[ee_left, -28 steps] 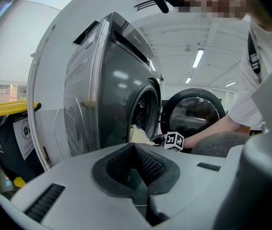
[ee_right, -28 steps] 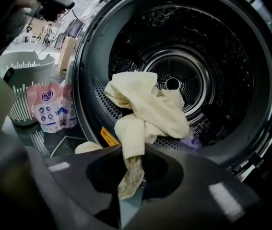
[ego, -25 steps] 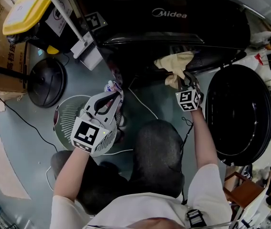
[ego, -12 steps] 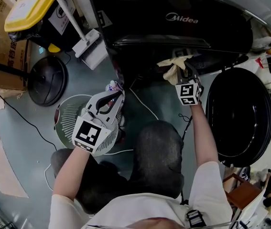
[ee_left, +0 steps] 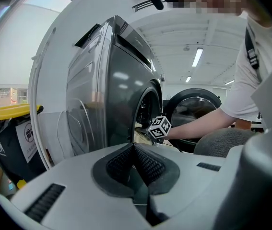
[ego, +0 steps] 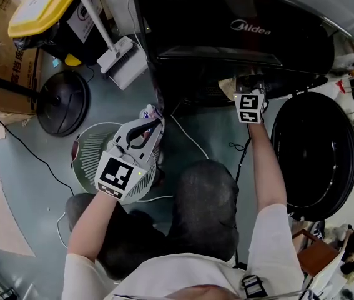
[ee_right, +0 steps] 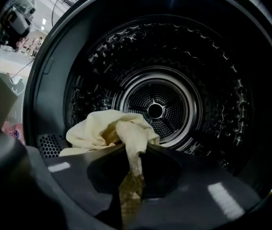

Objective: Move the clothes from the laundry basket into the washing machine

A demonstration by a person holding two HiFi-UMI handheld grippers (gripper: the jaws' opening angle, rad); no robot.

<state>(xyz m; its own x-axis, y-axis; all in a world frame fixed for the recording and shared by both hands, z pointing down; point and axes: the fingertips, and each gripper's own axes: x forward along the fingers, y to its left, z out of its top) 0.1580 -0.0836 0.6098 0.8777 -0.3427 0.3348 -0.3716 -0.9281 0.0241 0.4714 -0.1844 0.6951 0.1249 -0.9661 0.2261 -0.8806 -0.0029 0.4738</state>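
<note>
Cream crumpled cloth (ee_right: pixel 108 128) pinched in right gripper (ee_right: pixel 135 152) fingers at dark steel washing-machine drum (ee_right: pixel 198 104) mouth; left gripper (ee_left: pixel 135 152) fingers closed, empty.

The cloth (ee_right: pixel 109 128) is pale cream, the washing machine (ego: pixel 226 8) glossy black. At eleven o'clock lies a yellow bin lid (ego: pixel 44 6).

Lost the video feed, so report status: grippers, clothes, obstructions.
Right gripper shut on cream fabric garment, at dark metal washing-machine drum mouth. Left gripper shut, empty, over white slatted laundry basket. Nothing blocking drum.

The washing machine drum (ee_right: pixel 183 90) gapes clear ahead, its door (ego: pixel 317 149) swung wide right.
</note>
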